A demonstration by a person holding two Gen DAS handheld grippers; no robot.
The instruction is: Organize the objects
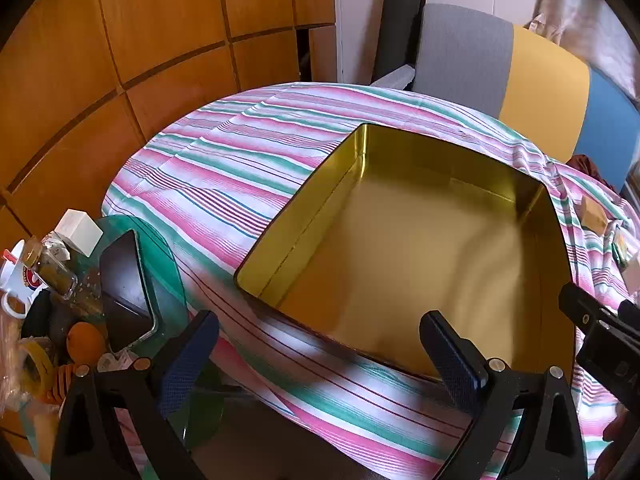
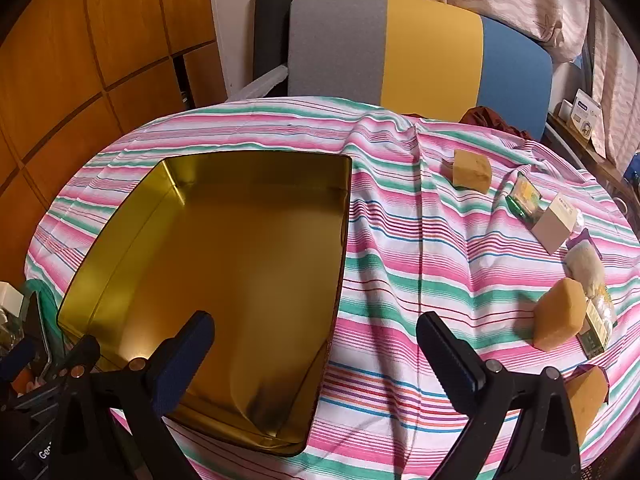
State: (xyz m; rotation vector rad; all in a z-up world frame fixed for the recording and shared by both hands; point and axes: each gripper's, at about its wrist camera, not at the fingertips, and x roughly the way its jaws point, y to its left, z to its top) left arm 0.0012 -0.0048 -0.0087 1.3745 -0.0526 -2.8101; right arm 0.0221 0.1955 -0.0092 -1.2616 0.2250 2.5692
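Tin (image 2: 224,280), gold inside and lidless, is sitting on the striped cloth (image 2: 400,240) covering the table; nothing is lying in it. Left gripper (image 1: 320,352) is hanging over the tin's near edge, jaws standing wide apart and gripping nothing. Right gripper (image 2: 316,352) is hovering just right of the tin over the cloth, jaws likewise spread wide and bare.

Loose items are waiting on the cloth well right of the tin: a tan block (image 2: 472,170) at the far side, a green and yellow packet (image 2: 524,198), a small pale box (image 2: 554,222) with print too small to read, a fluffy white bundle (image 2: 584,266), and a larger orange block (image 2: 558,314) nearest the right gripper.

Clutter is crowding the table's left edge: a phone (image 1: 124,284), an orange (image 1: 86,342), and a white mug (image 1: 20,284) bearing a red and blue emblem, wording unreadable.
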